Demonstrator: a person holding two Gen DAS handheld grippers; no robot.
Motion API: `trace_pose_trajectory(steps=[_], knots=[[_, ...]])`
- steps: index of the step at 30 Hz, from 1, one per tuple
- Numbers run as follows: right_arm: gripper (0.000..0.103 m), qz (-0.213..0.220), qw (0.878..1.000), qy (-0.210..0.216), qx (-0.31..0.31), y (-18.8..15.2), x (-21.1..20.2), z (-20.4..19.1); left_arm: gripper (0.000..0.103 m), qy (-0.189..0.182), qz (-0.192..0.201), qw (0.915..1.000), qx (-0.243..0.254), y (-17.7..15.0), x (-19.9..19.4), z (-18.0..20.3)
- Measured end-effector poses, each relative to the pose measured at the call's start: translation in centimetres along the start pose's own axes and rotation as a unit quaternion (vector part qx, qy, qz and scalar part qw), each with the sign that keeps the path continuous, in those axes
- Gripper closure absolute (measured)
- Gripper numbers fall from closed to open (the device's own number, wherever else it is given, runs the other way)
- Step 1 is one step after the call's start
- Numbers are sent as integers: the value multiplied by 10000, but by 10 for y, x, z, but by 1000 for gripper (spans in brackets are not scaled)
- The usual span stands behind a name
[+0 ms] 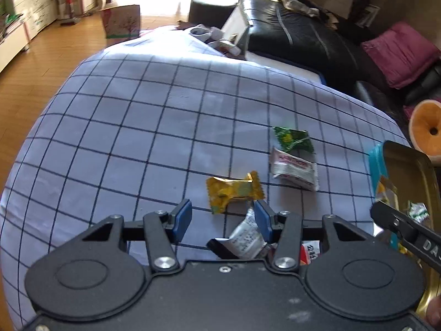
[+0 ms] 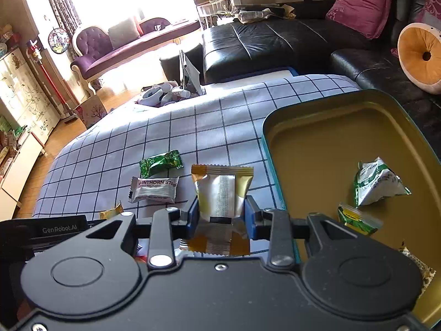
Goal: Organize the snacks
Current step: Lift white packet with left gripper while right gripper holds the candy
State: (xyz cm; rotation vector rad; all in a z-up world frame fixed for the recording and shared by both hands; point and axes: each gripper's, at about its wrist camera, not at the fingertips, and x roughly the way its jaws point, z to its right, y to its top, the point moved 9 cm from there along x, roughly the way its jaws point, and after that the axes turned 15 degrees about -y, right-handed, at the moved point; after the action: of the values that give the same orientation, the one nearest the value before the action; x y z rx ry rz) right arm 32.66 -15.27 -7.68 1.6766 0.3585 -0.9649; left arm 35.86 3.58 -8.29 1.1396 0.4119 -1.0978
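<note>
Right tool (image 2: pixel 222 211) is gripping a gold-and-silver packet (image 2: pixel 220 190) just beside the tin (image 2: pixel 303 143), which is already holding a few snacks. Left tool (image 1: pixel 223 218) is hanging open over the checked bench (image 1: pixel 137 110); yellow (image 1: pixel 234 190), white (image 1: pixel 293 169) and green (image 1: pixel 292 138) packets are still lying loose there.

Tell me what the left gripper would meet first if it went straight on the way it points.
Probably the crinkled yellow foil snack packet, which lies just beyond the open left gripper. A white printed wrapper already sits low between the fingers; depth is unclear.
</note>
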Motion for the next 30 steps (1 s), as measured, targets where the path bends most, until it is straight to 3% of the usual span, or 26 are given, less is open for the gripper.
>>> trace_pose_trajectory(steps=[5, 11, 18, 26, 30], knots=[[60, -31, 10000, 16, 36, 1, 1, -3, 51, 3, 15, 9971, 767, -5, -1, 20], [60, -50, 10000, 16, 23, 1, 2, -7, 50, 89, -74, 9919, 1265, -13, 4, 23], [60, -46, 10000, 5, -4, 1, 2, -10, 49, -107, 3, 9907, 1353, -14, -1, 24], [60, -49, 10000, 0, -20, 0, 2, -11, 47, 11, -72, 9862, 1656, -21, 0, 25], [60, -52, 10000, 1, -45, 0, 2, -12, 47, -81, -117, 9882, 1527, -20, 8, 25]])
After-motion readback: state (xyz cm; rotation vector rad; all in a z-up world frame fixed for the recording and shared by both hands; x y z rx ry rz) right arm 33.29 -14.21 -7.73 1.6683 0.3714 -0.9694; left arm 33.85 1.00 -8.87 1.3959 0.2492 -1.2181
